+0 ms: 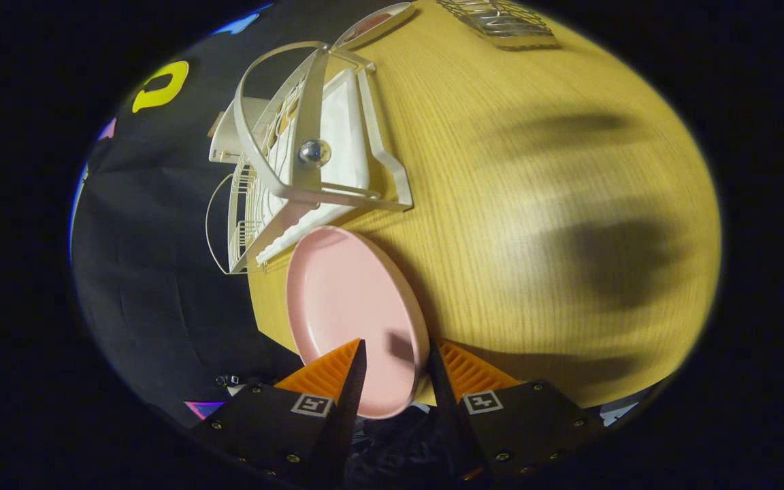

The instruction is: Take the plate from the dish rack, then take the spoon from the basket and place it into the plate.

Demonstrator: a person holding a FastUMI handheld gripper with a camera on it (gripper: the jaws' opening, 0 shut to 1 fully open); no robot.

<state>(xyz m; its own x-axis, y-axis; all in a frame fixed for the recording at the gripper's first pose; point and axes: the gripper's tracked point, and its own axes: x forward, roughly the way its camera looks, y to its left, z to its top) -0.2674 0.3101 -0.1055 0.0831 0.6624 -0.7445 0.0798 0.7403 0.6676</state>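
the gripper (395,361) is clamped on the pink plate (351,306), held tilted near the table's (535,204) edge beside the dish rack (303,156).

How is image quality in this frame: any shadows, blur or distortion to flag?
Gripper view: strong fisheye bending, so the table edge and dish rack curve; soft dark shadows smear across the wood; a glare spot on the rack's metal knob; the pink plate, gripped at its rim by the fingers, is sharp; the wire basket is small and compressed.
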